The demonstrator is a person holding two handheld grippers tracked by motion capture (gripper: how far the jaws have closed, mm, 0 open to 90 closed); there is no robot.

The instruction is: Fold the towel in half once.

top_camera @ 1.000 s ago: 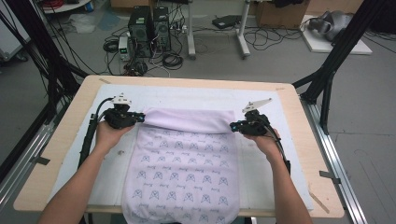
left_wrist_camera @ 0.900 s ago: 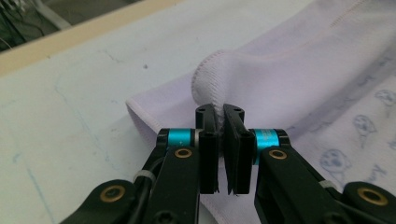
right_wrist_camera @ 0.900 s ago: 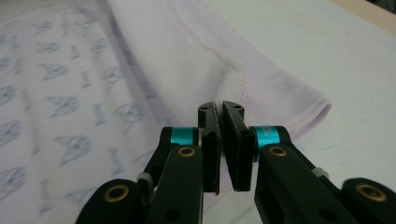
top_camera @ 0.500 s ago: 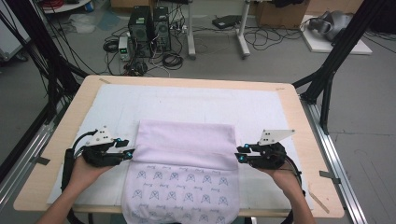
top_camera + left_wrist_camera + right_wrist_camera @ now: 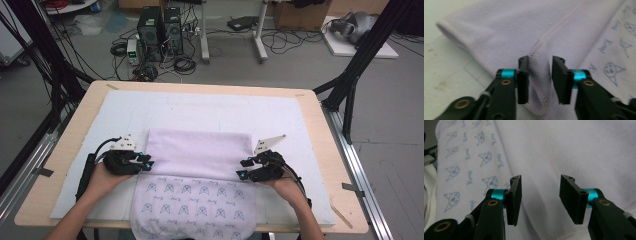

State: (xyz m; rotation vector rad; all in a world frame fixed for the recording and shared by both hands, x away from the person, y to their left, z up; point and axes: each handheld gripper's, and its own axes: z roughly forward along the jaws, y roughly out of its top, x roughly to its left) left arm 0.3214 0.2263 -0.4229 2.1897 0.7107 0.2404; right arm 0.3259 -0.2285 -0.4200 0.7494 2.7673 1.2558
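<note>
Grey floor strewn with cables and computer towers (image 5: 160,25) lies beyond the wooden desk (image 5: 320,130), which carries a white mat (image 5: 200,112). On that mat lies the lilac towel (image 5: 200,150), near the desk's front edge, its nearer part printed with small cat faces and hanging a little over that edge. The plain far part is doubled over toward the person, so a folded edge runs across the far side and the free hem lies across the middle of the towel.

A second ago both grippers sat farther up the desk, shut on the towel's far corners; half a second ago they had come toward the person and the fold was already laid. Since then the hands have moved only a little, and the fold looks unchanged.

The left gripper (image 5: 145,162) rests at the towel's left edge, by the end of the free hem. Its jaws have just been closing further but stand apart; in the left gripper view (image 5: 537,77) a stitched hem runs up between the pads without being pinched.

The right gripper (image 5: 244,169) sits at the right edge, at the same hem. Its jaws have just been opening, and the right gripper view (image 5: 540,197) shows them wide apart above the cloth, gripping nothing.
</note>
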